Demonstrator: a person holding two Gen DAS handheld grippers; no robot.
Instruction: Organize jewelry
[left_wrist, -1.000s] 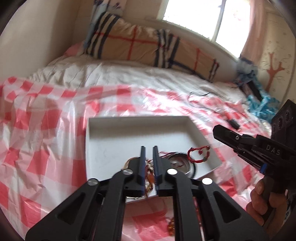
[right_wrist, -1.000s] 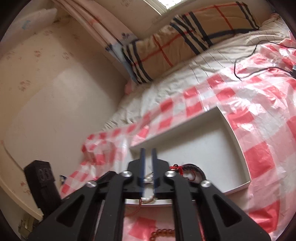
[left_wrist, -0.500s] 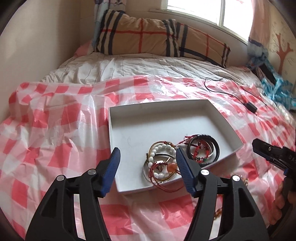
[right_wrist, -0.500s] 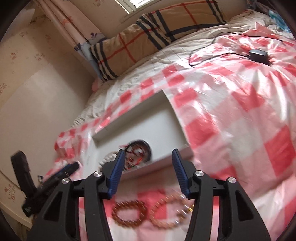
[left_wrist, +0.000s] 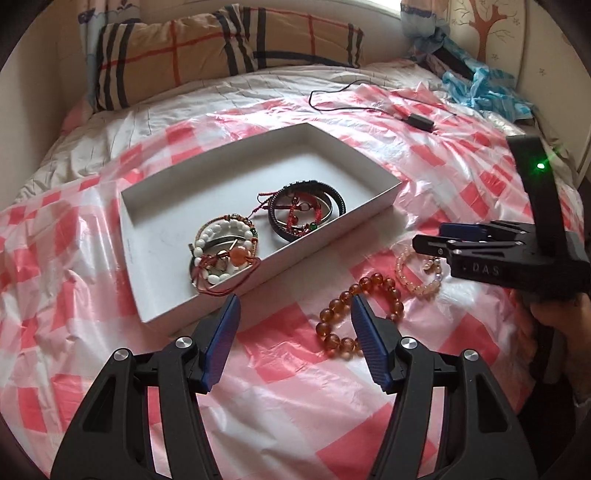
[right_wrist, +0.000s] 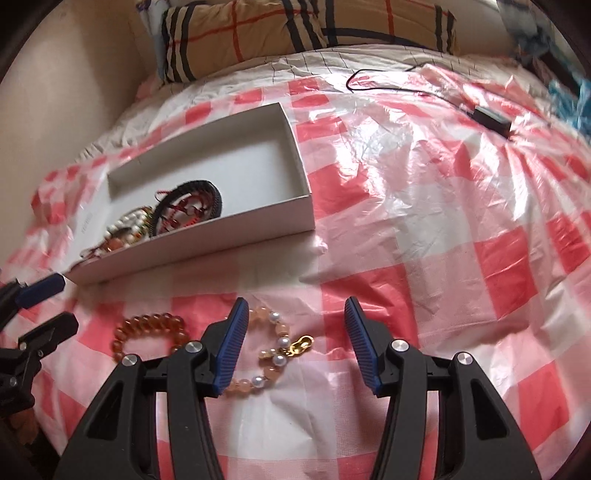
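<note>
Both jaws have just been opening; neither gripper holds anything. The left gripper (left_wrist: 295, 321) gapes near the amber bead bracelet (left_wrist: 360, 314), just outside the white box (left_wrist: 317, 240); the right gripper (right_wrist: 293, 325) over the pink pearl bracelet (right_wrist: 271, 347). Pinch one strand squarely, then lift clear of the wall.

left gripper (left_wrist: 293, 308) jaws apart, nothing between; amber round-bead bracelet (left_wrist: 360, 314) on red-checked plastic sheet (left_wrist: 295, 387) beside shallow white cardboard box (left_wrist: 155, 288) holding bracelets
</note>
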